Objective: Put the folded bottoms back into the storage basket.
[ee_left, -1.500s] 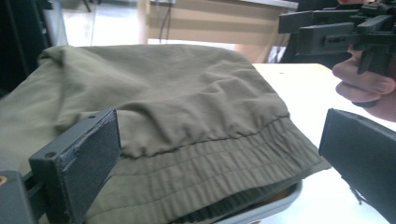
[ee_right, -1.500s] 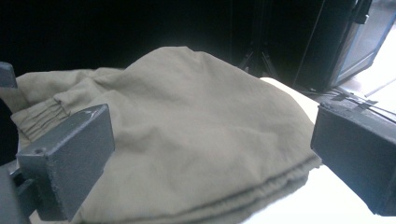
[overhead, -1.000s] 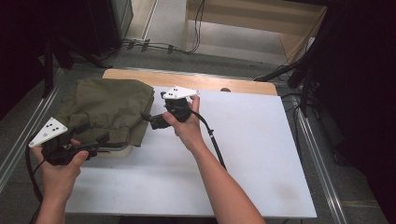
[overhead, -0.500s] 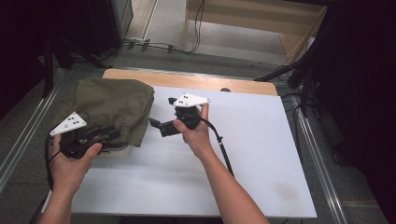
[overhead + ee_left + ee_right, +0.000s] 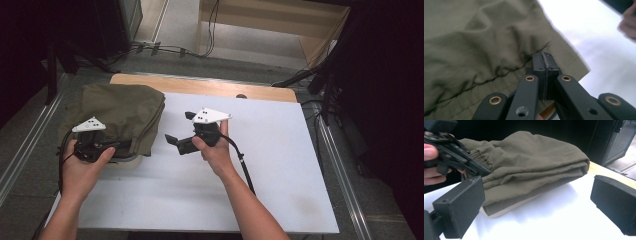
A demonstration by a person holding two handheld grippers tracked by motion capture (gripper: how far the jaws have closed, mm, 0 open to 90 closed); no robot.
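While we look down from the high view, we see first the counter (image 5: 280,165), which carries a wide white sheet (image 5: 200,200) with a strip of bare wood at its far edge. On the left part of this sheet lies the biggest thing, an olive green folded garment (image 5: 120,112). It rests flat, in several layers, and its near right corner reaches toward the middle of the sheet. In the right gripper view the garment (image 5: 529,162) shows a gathered elastic band at the left and a thick folded edge that faces the camera, with a pale layer under it.

Next come the two hands. The left hand (image 5: 82,167) holds the left tongs (image 5: 122,145) at the near edge of the garment. Their jaws have just been closing, and in the left gripper view the left tongs (image 5: 545,65) stand with the two pads pressed together, just over the cloth near a dark seam. We cannot tell if a fold of cloth is caught between the pads, because no cloth shows in the thin line where they meet.

The right hand (image 5: 215,150) holds the right tongs (image 5: 179,128) above the bare white sheet, just beside the right edge of the garment and apart from it. In the right gripper view the right tongs (image 5: 536,207) stand wide, with nothing between the two black pads, and they point toward the folded edge.
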